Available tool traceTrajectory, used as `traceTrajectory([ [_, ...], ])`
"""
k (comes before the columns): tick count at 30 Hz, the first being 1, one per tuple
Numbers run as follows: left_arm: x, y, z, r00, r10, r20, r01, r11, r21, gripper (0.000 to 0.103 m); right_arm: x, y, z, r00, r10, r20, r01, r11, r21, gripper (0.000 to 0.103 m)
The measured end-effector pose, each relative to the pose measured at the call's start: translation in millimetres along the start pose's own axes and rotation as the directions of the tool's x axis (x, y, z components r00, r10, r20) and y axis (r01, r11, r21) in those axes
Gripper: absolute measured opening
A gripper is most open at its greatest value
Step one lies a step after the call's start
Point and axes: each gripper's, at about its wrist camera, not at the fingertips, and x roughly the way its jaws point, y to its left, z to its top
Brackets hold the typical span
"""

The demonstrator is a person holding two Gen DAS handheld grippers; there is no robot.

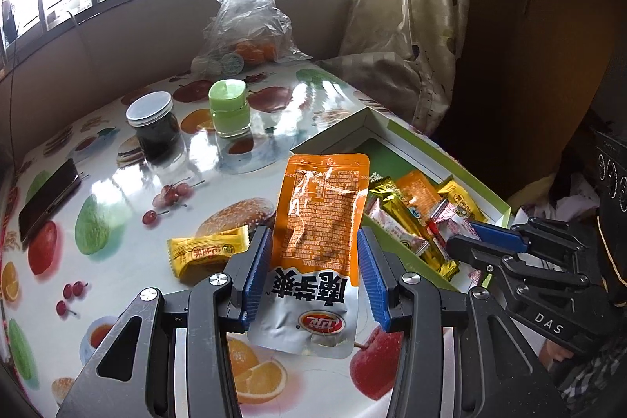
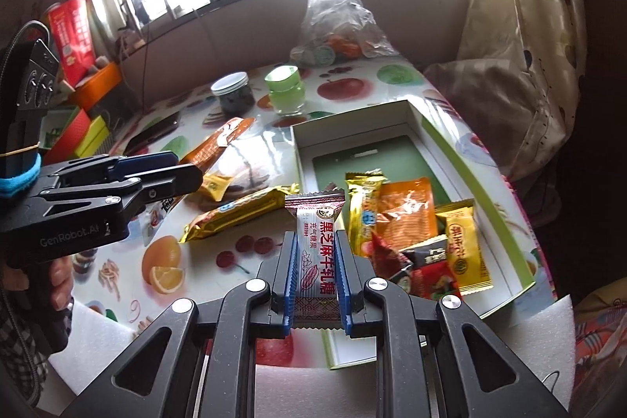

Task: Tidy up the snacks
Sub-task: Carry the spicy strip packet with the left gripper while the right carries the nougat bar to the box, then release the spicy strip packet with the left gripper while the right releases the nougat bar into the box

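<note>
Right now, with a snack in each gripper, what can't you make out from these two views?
- Left wrist view: the near end of the box is hidden behind the right gripper.
- Right wrist view: the orange pouch is mostly hidden by the left gripper.
- Both views: contents of the plastic bag are blurred by crinkled film.
- Right wrist view: the nougat candy has its near end cut off by the right gripper's own fingers.
</note>
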Motion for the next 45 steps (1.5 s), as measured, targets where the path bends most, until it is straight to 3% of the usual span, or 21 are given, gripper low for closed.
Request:
traceTrajectory([
  [10,26.1,-21.5,19.7,0.999,-0.044,-0.021,0.044,0.999,0.006,0.046,1.0,-32.1,7.6,0.994,-0.111,-0.006,0.112,0.993,0.045,0.017],
  [27,71.2,-43.7,32.6,0.994,-0.067,-0.082,0.068,0.998,0.008,0.046,18.9,-62.9,4.4,0.976,-0.214,-0.035,0.215,0.975,0.053,0.017],
  [45,96.5,-52.1,32.1,0.989,-0.073,-0.13,0.072,0.997,-0.008,0.048,32.0,-72.4,1.1,0.973,-0.225,-0.044,0.227,0.972,0.054,0.018],
])
